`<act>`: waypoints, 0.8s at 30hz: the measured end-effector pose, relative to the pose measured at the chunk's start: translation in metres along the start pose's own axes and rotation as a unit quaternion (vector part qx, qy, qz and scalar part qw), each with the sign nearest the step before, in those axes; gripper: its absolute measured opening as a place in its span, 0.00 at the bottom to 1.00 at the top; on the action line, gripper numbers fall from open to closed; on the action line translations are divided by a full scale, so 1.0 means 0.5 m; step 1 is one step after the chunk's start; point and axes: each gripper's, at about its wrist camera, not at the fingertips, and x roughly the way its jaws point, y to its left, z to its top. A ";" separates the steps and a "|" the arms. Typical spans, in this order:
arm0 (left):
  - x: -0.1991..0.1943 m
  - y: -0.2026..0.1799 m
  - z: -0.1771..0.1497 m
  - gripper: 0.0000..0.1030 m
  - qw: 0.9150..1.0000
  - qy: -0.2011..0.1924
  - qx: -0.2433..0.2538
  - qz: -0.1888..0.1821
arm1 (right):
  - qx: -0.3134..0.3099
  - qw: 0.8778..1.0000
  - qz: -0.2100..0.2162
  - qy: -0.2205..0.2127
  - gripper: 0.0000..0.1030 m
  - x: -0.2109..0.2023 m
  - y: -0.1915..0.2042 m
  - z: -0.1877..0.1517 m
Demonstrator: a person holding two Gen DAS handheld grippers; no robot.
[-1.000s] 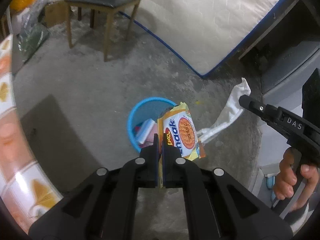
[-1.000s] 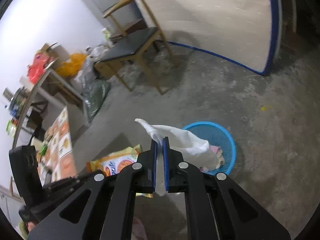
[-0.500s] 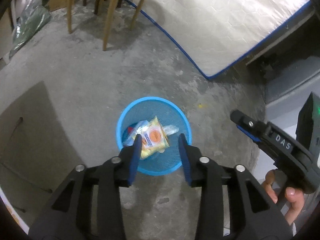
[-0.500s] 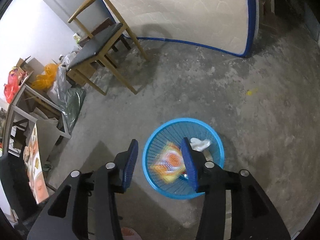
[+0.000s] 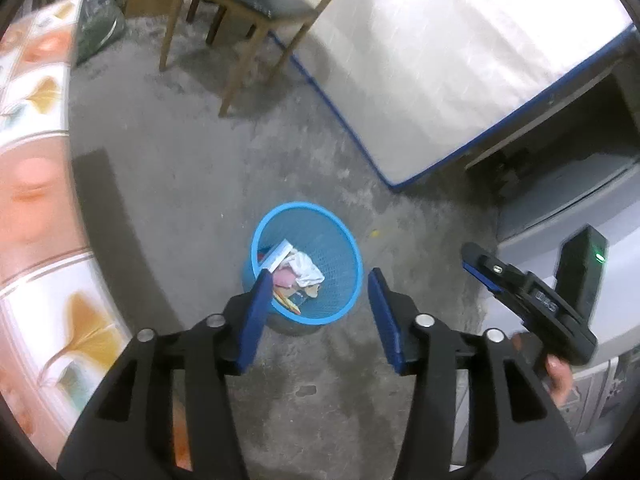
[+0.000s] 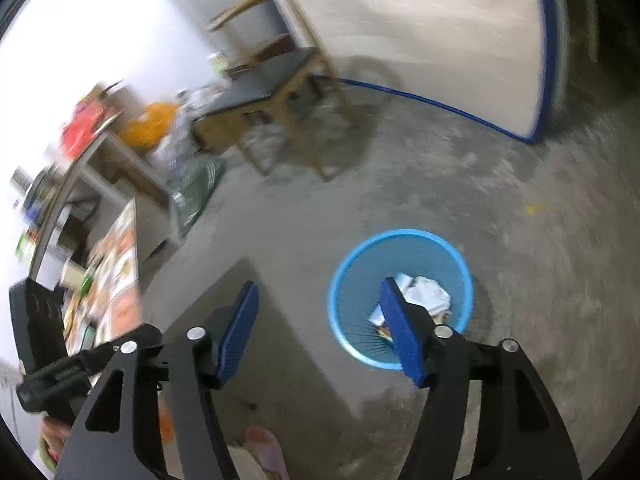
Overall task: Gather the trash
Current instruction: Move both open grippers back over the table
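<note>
L gripper (image 5: 316, 312) wide open, nothing betw pads, held above blue mesh bin (image 5: 340, 236). R gripper (image 6: 320, 332) also wide open, empty, up over floor beside bin; its R finger overlaps bin rim in view. Trash in bin: crumpled white tissue (image 5: 306, 272), snack wrapper (image 5: 286, 300) under it, other bits, can't ID. Bin stands on bare concrete floor (image 5: 192, 184). Wooden chair (image 5: 248, 4) well apart; mattress (image 5: 460, 52) leans behind. Patterned table edge (image 5: 36, 208) at L.
</note>
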 end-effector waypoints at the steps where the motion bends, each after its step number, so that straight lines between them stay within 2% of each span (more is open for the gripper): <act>1: -0.032 0.005 -0.008 0.49 1.000 -0.010 0.004 0.000 | -0.019 1.000 0.008 0.004 0.64 -0.008 0.023 0.000; 6: -0.226 0.049 -0.054 0.60 0.995 -0.099 -0.006 0.017 | -0.111 0.992 0.062 0.019 0.69 -0.040 0.173 0.000; 10: -0.371 0.091 -0.109 0.70 0.984 -0.169 -0.005 0.047 | -0.166 0.977 0.130 0.029 0.73 -0.050 0.306 -0.025; 12: -0.427 0.114 -0.135 0.72 0.979 -0.192 -0.013 0.066 | -0.186 0.969 0.159 0.040 0.73 -0.051 0.365 -0.041; 17: -0.544 0.174 -0.221 0.81 0.964 -0.244 -0.035 0.103 | -0.268 0.937 0.213 0.063 0.73 -0.070 0.531 -0.098; 24: -0.662 0.283 -0.359 0.82 0.939 -0.287 -0.089 0.165 | -0.380 0.890 0.246 0.058 0.75 -0.144 0.697 -0.177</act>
